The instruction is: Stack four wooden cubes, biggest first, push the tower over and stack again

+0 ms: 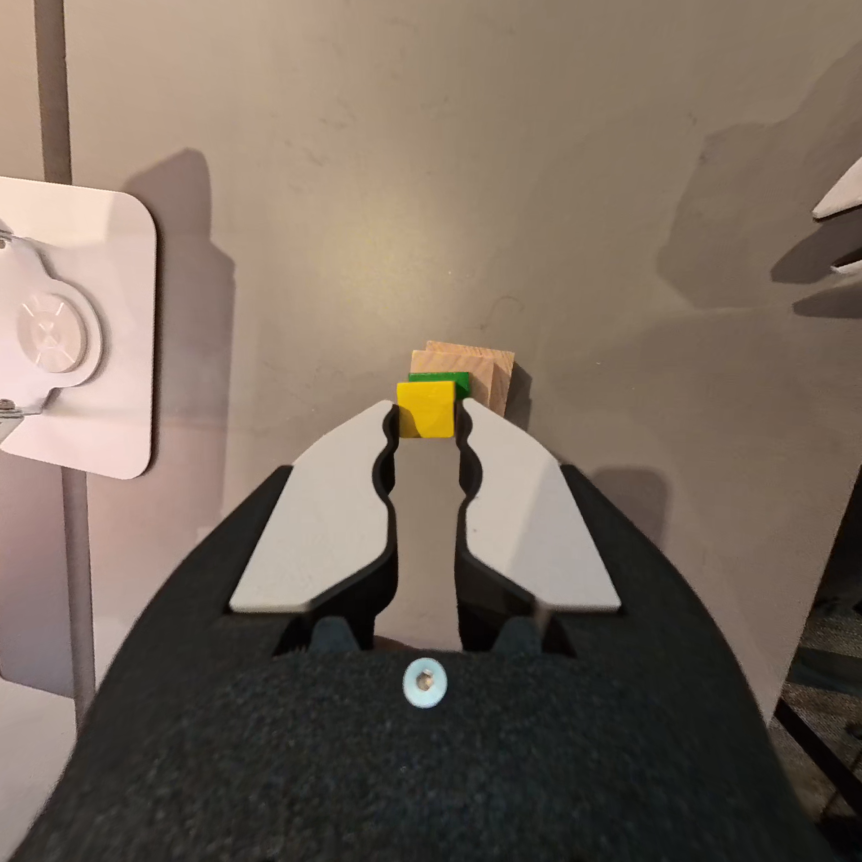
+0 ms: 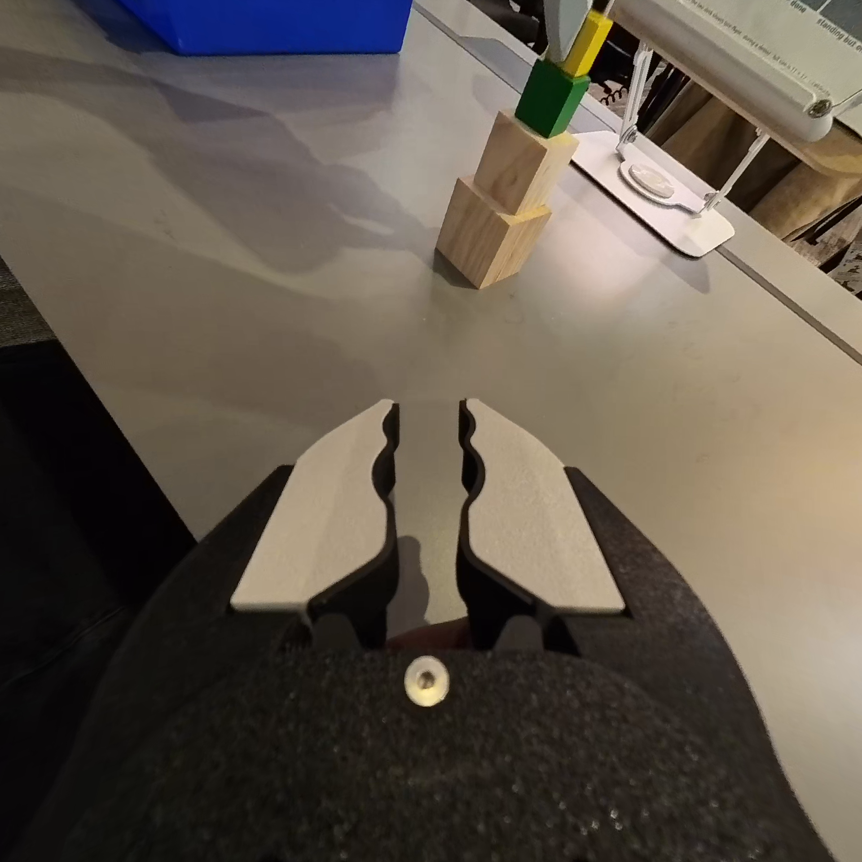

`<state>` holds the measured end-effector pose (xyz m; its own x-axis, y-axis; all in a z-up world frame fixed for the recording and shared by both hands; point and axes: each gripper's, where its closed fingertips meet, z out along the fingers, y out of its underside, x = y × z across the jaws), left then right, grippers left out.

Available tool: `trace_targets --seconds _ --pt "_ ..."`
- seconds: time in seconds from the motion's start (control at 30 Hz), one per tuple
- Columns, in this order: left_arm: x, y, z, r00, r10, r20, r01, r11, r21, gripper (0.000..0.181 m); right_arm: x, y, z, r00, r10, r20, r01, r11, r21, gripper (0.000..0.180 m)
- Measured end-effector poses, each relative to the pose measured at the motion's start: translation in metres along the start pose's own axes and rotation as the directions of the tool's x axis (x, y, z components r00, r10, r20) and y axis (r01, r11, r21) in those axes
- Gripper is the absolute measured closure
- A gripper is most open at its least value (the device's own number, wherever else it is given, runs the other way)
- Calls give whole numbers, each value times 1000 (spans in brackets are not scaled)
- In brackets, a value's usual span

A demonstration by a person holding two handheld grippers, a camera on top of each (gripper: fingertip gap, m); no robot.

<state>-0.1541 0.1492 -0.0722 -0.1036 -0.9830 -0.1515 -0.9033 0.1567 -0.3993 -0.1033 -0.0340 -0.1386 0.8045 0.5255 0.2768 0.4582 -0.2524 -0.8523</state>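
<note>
Yellow cube (image 1: 425,409), top cropped, between left gripper (image 1: 428,406) fingertips

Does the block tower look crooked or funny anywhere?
A little. The second wooden cube sits turned and shifted on the big bottom cube, so a corner of the bottom one pokes out. The green cube is twisted too. The yellow cube on top sits between the left gripper fingers. Nothing has fallen.
</note>
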Motion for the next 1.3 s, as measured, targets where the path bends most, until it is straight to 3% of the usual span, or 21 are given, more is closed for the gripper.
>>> trace_targets --seconds 0.2,0.27,0.33,0.4,0.5,0.67,0.9,1.1,1.13,1.17,1.3 --pt "8 -6 -15 999 -38 1 38 996 86 122 2 0 -1 1000 2 -4 -2 1000 2 156" --pt "14 -9 -31 994 -80 78 64 979 195 116 3 0 -2 1000 3 -8 -3 1000 4 156" --pt "20 -7 -45 954 -215 211 134 930 342 120 6 0 -3 1000 3 -18 -3 1000 5 156" --pt "28 9 -51 836 -441 327 239 829 506 112 9 1 -4 1000 11 -26 -11 1000 -1 156" --pt "66 61 -34 619 -679 395 390 702 595 112 16 2 -4 998 44 -46 -44 999 -6 156" --pt "110 114 -14 411 -821 396 448 561 696 112 22 -2 -3 989 144 -35 -144 989 17 154" --pt "115 116 -19 414 -797 441 385 592 708 123 25 -12 -4 990 112 -87 -109 993 36 154" --pt "117 117 -22 420 -821 386 407 551 729 128 16 -21 7 993 101 -66 -98 994 44 154" --pt "116 118 -21 418 -825 381 414 546 728 128 13 -27 13 994 99 -46 -96 994 53 159" --pt "116 118 -21 418 -828 373 416 540 732 128 6 -34 21 996 91 1 -91 994 60 177" --pt "112 119 -25 407 -835 370 409 529 744 129 -48 -52 78 970 17 241 -7 999 -46 180"
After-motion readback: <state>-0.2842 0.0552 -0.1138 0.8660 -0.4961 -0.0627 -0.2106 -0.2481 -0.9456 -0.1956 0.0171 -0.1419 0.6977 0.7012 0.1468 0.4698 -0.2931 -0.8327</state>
